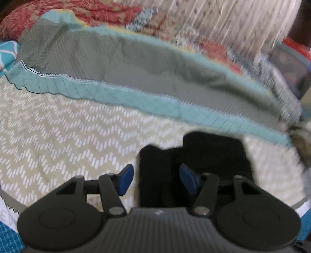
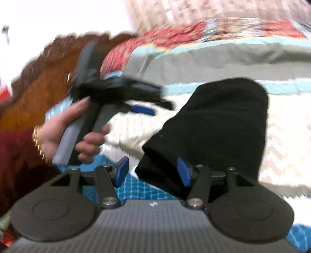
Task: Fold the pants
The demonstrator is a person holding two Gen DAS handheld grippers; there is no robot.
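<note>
The black pants lie folded into a compact bundle on the cream zigzag bedspread. In the left wrist view, my left gripper is open, its blue pads either side of the bundle's near edge, not pinching it. In the right wrist view the pants reach from the middle down between my fingers. My right gripper is open over their near corner. The left gripper, held in a hand, shows at the left of that view, hovering beside the pants.
A grey quilt with teal border lies folded back across the bed behind the pants. A red patterned quilt and pale fringed fabric lie beyond. A teal patterned cloth lies at the near edge. The person's maroon sleeve is left.
</note>
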